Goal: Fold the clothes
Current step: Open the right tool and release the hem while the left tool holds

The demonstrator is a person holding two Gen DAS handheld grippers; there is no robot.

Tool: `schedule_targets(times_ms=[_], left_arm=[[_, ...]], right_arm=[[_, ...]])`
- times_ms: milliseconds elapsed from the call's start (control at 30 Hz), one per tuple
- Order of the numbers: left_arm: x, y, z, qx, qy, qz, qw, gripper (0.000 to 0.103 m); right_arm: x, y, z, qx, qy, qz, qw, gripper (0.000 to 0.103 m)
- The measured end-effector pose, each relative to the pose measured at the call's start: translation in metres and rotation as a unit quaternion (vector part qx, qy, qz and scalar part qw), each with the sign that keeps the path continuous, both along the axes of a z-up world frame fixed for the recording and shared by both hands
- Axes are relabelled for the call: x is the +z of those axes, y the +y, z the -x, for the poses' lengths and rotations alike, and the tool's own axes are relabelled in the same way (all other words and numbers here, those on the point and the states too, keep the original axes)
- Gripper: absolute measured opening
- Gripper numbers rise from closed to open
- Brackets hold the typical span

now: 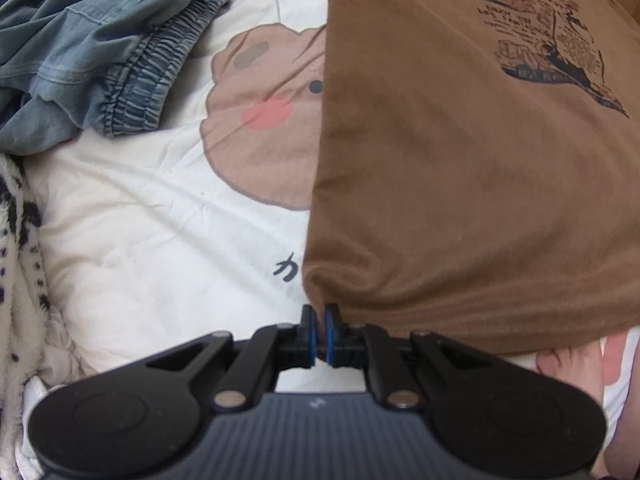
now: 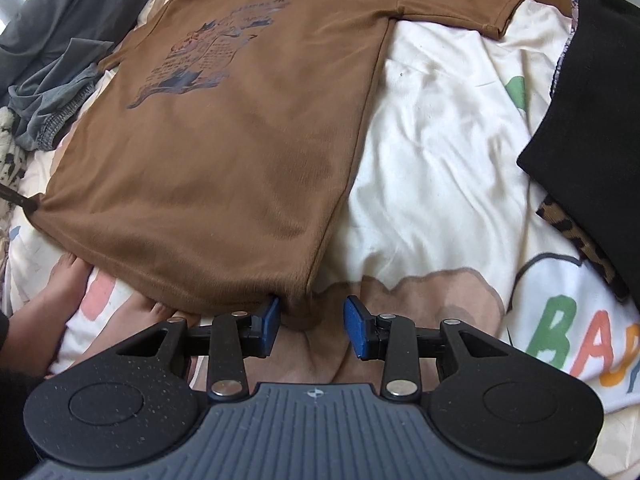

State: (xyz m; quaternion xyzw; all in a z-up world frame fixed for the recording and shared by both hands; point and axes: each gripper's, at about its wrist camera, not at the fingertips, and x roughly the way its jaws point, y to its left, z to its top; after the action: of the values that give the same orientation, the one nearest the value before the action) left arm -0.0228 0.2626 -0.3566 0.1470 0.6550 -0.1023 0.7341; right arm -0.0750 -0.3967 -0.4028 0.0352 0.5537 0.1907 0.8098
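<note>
A brown t-shirt (image 2: 224, 152) with a printed graphic lies spread flat, front up, on a white cartoon-print duvet (image 2: 440, 160). My left gripper (image 1: 319, 320) is shut on the shirt's bottom-left hem corner, and the cloth (image 1: 460, 180) bunches into its blue pads. In the right wrist view that gripper (image 2: 12, 197) shows as a dark tip at the far left, pinching the corner. My right gripper (image 2: 312, 308) stands open at the bottom-right hem corner. The corner lies between the jaws, close to the left pad (image 2: 273, 316), and the pads do not press on it.
Blue denim shorts (image 1: 120, 60) are crumpled at the shirt's left. Grey clothes (image 2: 52, 100) are heaped beyond them. A black garment (image 2: 592, 120) over leopard-print cloth (image 2: 580, 240) lies at the right. A person's bare feet (image 2: 60, 280) rest by the hem.
</note>
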Motion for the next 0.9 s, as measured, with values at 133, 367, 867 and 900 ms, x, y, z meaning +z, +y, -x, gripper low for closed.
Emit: schedule_targets(times_ms=[133,367,867,900], left_arm=[[-0.002,0.0,0.004,-0.002,0.001,-0.001,1.0,0.005],[-0.006,0.003,0.013,-0.003,0.003,0.001,1.0,0.005],[0.013,0.012,0.037,-0.013,-0.01,0.023,0.9996,0.005],[0.016,0.018,0.036,-0.012,-0.011,0.027,0.9995,0.005]], right_arm=[[-0.006,0.006,-0.008,0.004,-0.003,-0.001,1.0,0.042],[-0.012,0.014,-0.013,0.016,-0.017,0.003,1.0,0.035],[0.026,0.011,0.012,-0.005,0.0,-0.004,1.0,0.004],[0.031,0.009,0.014,-0.011,0.004,-0.008,1.0,0.004]])
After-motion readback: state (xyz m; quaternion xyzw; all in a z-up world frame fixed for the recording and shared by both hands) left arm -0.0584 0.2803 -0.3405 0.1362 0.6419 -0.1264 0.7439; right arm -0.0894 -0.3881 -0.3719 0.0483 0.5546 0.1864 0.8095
